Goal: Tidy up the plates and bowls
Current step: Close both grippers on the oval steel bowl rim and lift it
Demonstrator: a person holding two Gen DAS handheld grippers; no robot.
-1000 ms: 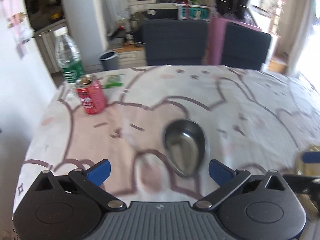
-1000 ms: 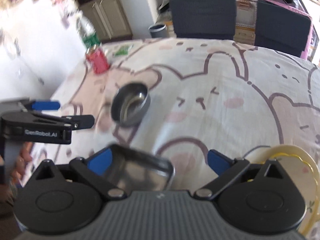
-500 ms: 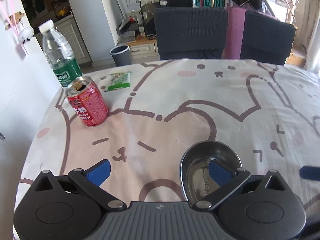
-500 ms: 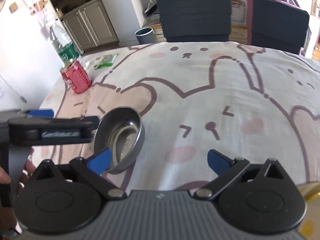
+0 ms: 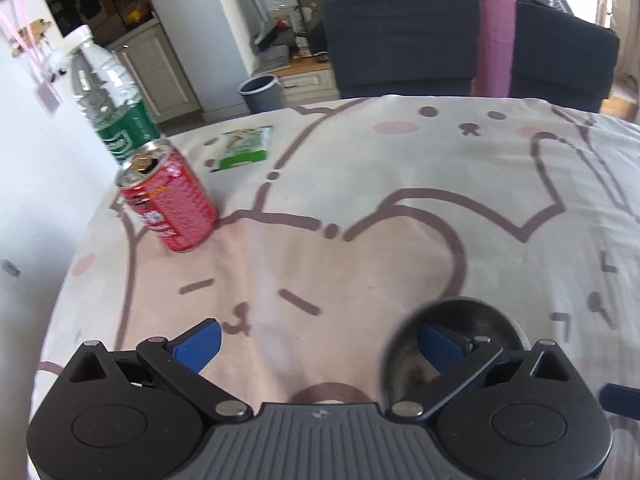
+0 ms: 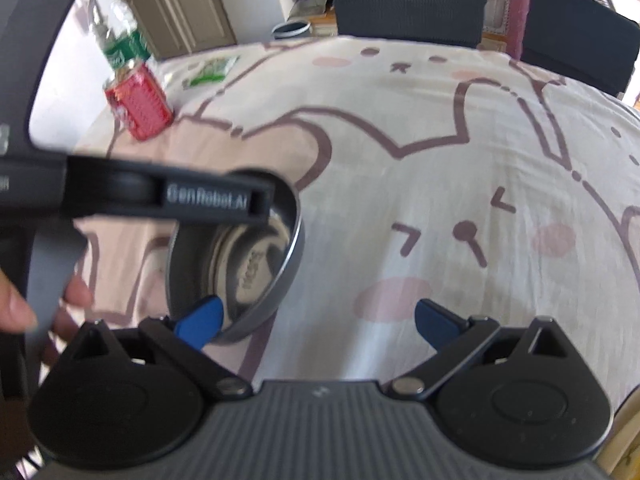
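A steel bowl (image 6: 240, 272) sits on the table (image 5: 400, 184), which is covered by a cloth printed with cartoon rabbit faces. The left gripper (image 5: 318, 342) has its jaws spread wide, its right blue fingertip (image 5: 438, 346) inside the bowl (image 5: 452, 344) and the left one over bare cloth. In the right wrist view, the left gripper's dark body (image 6: 160, 196) crosses above the bowl's far rim. The right gripper (image 6: 318, 322) is also wide open and holds nothing; its left fingertip (image 6: 200, 322) is in front of the bowl's near edge, though I cannot tell if they touch. At the table's far left corner stand a red can (image 5: 170, 200) and a water bottle (image 5: 112, 100), with a green packet (image 5: 244, 152) near them.
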